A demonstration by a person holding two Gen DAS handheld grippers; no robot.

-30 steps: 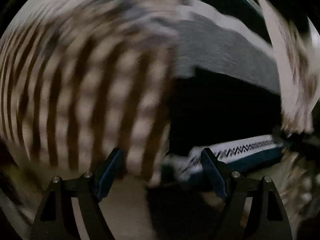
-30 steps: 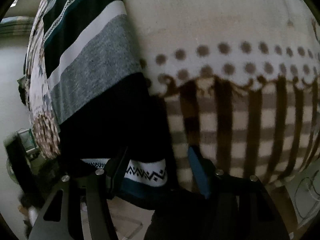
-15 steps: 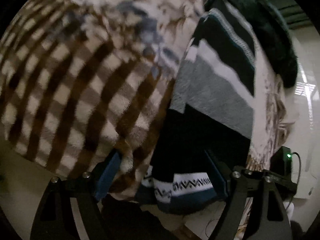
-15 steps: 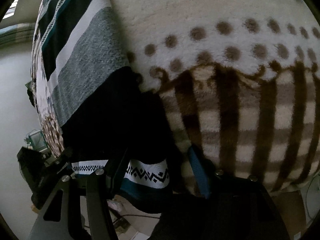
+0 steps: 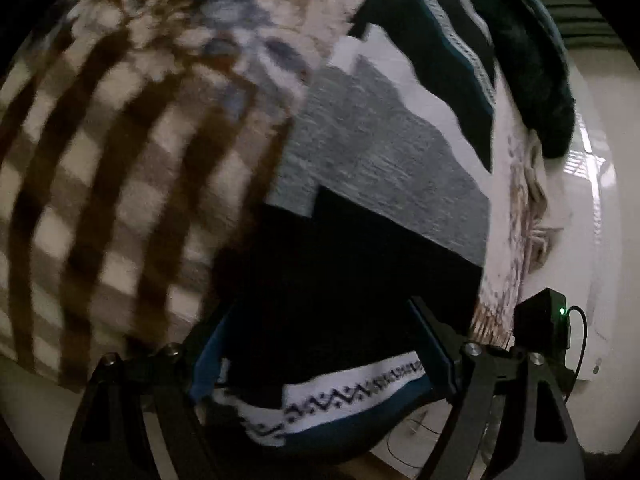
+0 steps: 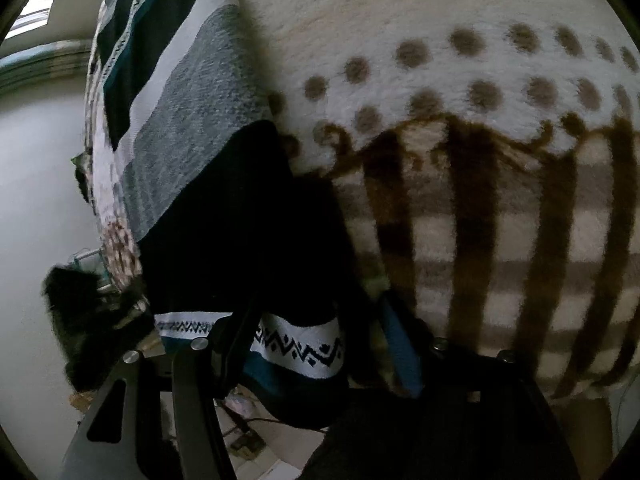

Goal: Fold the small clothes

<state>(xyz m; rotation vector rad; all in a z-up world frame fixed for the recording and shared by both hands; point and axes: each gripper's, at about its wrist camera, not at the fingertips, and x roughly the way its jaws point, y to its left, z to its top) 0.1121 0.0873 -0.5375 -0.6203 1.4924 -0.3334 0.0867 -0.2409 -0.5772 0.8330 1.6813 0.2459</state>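
A knit garment with black, grey, white and teal bands lies on a brown-check fleece blanket, and its zigzag-patterned hem hangs over the near edge. My left gripper stands open and wide, with that hem between its jaws. In the right wrist view the same garment lies left of the dotted, checked blanket. My right gripper straddles a corner of the hem. Its jaws are closing, and the right pad still stands clear of the cloth.
A dark fluffy cloth lies at the far end of the garment. A small black box with a green light and a cable sits by the blanket's fringe. Another dark fluffy thing and pale floor are at the left.
The left gripper swung from the checked blanket onto the garment, so the hem now lies between its jaws. The right gripper came a little closer to the hem corner and its jaws narrowed.
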